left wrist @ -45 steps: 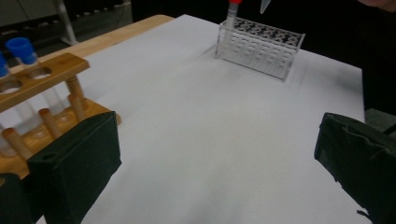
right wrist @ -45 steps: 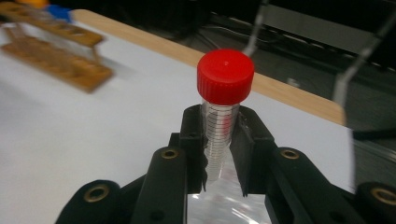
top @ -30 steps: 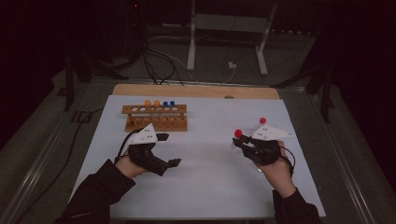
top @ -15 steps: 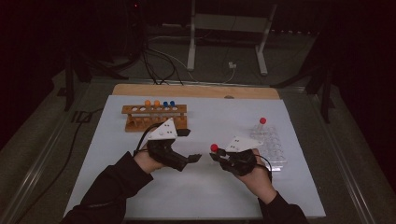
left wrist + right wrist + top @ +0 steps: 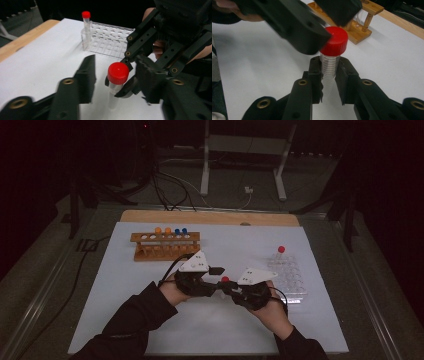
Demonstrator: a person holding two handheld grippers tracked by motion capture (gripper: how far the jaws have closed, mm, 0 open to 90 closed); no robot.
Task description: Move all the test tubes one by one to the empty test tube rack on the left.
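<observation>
Two grippers meet over the white mat's middle, toward its near edge. Right gripper (image 5: 329, 75) is clamped on the red-capped tube (image 5: 331, 60), upright, mid-body. Left gripper (image 5: 115, 75) stands spread wide around the cap; contact unclear. Handover, probably: close squarely on or just under the cap before the right lets go. Beyond: clear plastic rack (image 5: 292, 279) near the right edge, wooden rack (image 5: 165, 245) toward the far-left corner.

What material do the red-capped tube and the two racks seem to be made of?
Red-capped tube: clear, probably plastic body with printed lines; matte red ribbed cap, likely plastic. Brown rack: apparently wood, with visible grain and turned posts. Clear rack: see-through, glossy, probably acrylic or similar plastic.
</observation>
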